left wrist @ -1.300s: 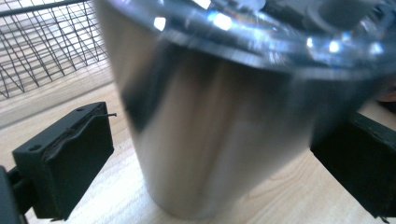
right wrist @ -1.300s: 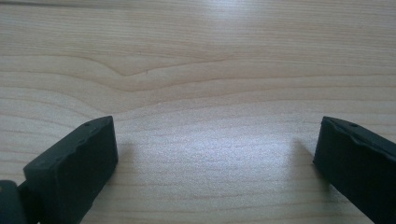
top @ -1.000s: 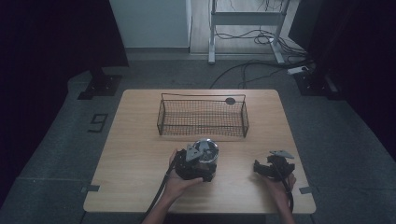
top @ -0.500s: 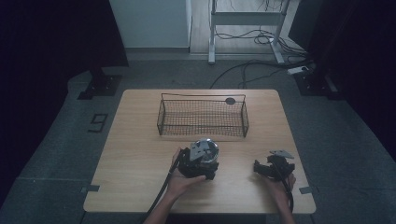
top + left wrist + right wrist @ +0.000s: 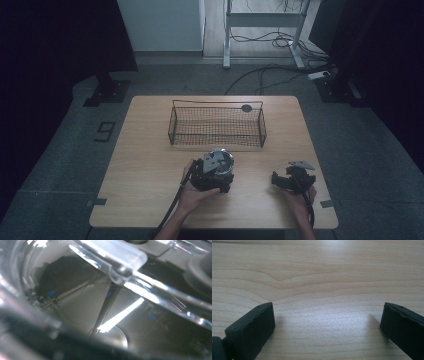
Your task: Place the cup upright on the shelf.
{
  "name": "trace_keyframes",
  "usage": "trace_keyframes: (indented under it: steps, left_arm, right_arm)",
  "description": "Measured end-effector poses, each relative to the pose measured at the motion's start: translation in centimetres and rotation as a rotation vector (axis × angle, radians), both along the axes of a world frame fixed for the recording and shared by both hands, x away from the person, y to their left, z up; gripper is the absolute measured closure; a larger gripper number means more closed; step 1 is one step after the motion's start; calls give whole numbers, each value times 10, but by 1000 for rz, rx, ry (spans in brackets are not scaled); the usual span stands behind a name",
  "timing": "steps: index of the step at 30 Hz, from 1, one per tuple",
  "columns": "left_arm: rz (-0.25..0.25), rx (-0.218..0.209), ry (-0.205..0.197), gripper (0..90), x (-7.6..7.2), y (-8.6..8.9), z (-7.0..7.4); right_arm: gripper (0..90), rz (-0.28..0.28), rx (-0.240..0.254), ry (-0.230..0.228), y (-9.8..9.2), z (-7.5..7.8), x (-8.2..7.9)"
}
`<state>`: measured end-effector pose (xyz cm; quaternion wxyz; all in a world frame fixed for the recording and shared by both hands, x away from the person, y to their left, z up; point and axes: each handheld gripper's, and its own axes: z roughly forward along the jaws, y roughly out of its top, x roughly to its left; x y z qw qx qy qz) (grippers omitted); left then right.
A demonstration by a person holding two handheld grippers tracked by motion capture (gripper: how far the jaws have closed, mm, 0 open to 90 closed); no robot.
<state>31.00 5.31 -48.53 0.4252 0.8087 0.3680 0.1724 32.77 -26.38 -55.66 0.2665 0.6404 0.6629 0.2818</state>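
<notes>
My left claw (image 5: 216,167) sits near the middle of the wooden table (image 5: 145,165), pressed right up to a clear glass cup (image 5: 105,297). The cup is so close in the left gripper view that I cannot tell how my jaws stand. My right claw (image 5: 327,325) is spread wide over bare wood, holding nothing. The wire basket (image 5: 216,125) stands just behind my left claw.

High view dim; table (image 5: 150,150) is the one lit patch, floor around it falls to black at left and right. Left gripper view: clear plastic (image 5: 112,255) pressed close, heavily blurred, with a white glare streak below it. Right gripper view bright, even; wood grain sharp, jaws cast soft shadows.
</notes>
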Motion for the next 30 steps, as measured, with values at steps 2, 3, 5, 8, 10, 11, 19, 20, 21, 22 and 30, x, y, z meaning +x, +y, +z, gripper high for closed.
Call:
trace_keyframes:
  steps: [2,3,5,8,10,11,19,20,21,22,30]
  left_arm:
    - [2,-1,-4,36,0,0,0]
    - [4,2,-3,36,0,0,0]
    - [12,0,-2,36,-1,1,1]
    - [5,-16,-34,37,-3,5,3]
    - [-9,-34,-53,38,-5,7,7]
    - [-17,-42,-54,38,-6,8,9]
    - [-22,-57,-61,37,-6,15,28]
    - [-16,-61,-62,37,-6,16,29]
    - [-13,-63,-67,37,-5,17,31]
    - [-9,-64,-70,37,-5,18,32]
    - [8,-74,-60,37,-1,24,43]
  right_arm:
    - [0,-4,2,1,0,0,0]
    - [0,-3,0,-1,0,0,0]
    - [0,-3,1,-1,0,0,0]
    - [0,-3,0,-1,0,0,0]
    - [0,-3,0,-1,0,0,0]
    - [0,-4,0,-1,0,0,0]
    - [2,-6,0,-2,0,0,0]
    - [2,-7,2,0,0,0,0]
    - [2,-6,0,-1,0,0,0]
    - [3,-7,1,-3,0,0,0]
    - [4,-7,0,-3,0,0,0]
